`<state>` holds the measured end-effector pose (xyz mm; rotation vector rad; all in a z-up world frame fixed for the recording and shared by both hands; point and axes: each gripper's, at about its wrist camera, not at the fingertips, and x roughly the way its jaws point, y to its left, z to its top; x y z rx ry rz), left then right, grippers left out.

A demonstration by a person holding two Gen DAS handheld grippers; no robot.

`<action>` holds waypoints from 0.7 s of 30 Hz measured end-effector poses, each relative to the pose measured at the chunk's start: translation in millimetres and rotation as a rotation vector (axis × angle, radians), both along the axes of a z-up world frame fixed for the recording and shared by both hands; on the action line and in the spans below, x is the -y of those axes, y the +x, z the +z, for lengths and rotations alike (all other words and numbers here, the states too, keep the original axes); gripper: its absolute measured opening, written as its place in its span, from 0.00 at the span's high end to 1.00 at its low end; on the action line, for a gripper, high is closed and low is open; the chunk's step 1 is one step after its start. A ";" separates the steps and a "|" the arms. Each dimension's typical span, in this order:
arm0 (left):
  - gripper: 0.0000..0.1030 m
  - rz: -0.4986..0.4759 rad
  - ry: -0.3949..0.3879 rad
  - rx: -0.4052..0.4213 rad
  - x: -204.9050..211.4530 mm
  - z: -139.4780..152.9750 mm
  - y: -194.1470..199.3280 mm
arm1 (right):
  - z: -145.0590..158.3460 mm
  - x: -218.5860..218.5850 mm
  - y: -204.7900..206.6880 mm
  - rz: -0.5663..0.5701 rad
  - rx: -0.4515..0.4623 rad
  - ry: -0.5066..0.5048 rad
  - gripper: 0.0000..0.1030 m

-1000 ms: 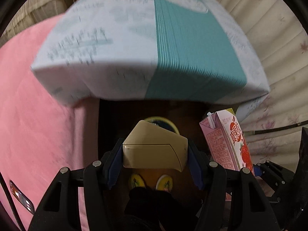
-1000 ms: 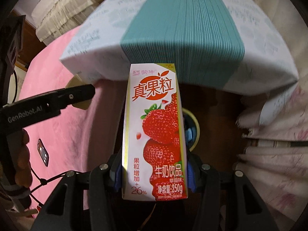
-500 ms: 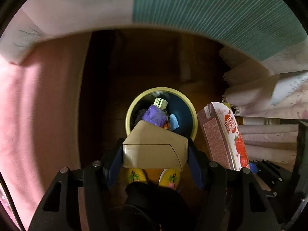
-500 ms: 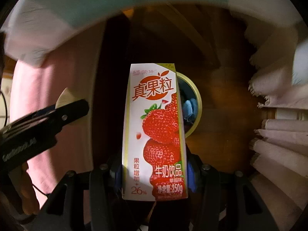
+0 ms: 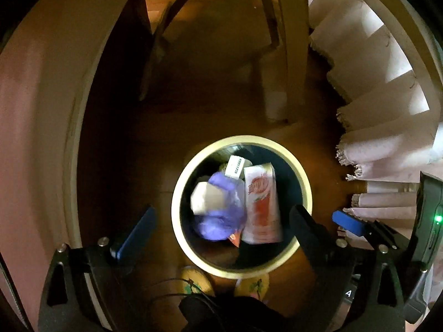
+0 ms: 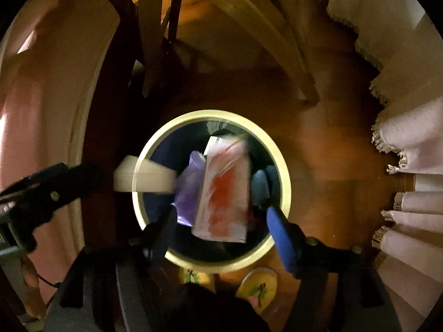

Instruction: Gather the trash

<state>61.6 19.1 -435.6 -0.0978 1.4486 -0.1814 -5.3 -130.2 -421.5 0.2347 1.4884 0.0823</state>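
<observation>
Change since the earlier frames: the beige box (image 5: 206, 197) and the strawberry milk carton (image 5: 261, 203), pinched a second ago, were released; both grippers were brought down from beneath the teal-and-white cloth to just above the bin (image 5: 304, 185).
Left gripper (image 5: 218, 228): its fingers (image 5: 133, 233) had just been opening and were spread wide, with nothing between them but the bin below.
Right gripper (image 6: 224, 232): its fingers (image 6: 281, 239) had just been opening and were spread; the blurred carton (image 6: 224, 191) was seen between them, apart from both pads.
Beige box: in the left view it was seen inside the bin, beside a crumpled purple bag (image 5: 224, 213); in the right view it was blurred across the bin's left rim.
Bin: round, cream-rimmed, dark inside, stood on the wooden floor (image 5: 155, 155); a small white box (image 5: 235, 166) lay at its far side.
Surroundings: pink bedding (image 5: 30, 138) to the left, fringed white fabric (image 5: 387, 149) to the right, wooden furniture legs (image 5: 293, 63) on the far side.
Near edge: two yellow slippers (image 6: 259, 283) were seen just beside the bin.
</observation>
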 end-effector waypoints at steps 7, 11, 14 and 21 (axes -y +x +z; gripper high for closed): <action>0.06 0.025 0.023 0.040 -7.2 2.0 -2.8 | 7.1 13.3 -2.5 -0.059 0.060 0.017 0.34; 0.03 0.029 0.036 0.062 -8.5 14.4 -5.8 | 23.8 12.6 -3.3 -0.072 0.096 0.006 0.34; 0.01 0.020 0.039 0.078 -7.5 27.0 -9.5 | 37.8 11.2 -4.1 -0.085 0.120 0.013 0.34; 0.01 0.020 0.031 0.116 -2.1 73.4 -15.0 | 85.2 9.4 -10.2 -0.114 0.164 -0.003 0.34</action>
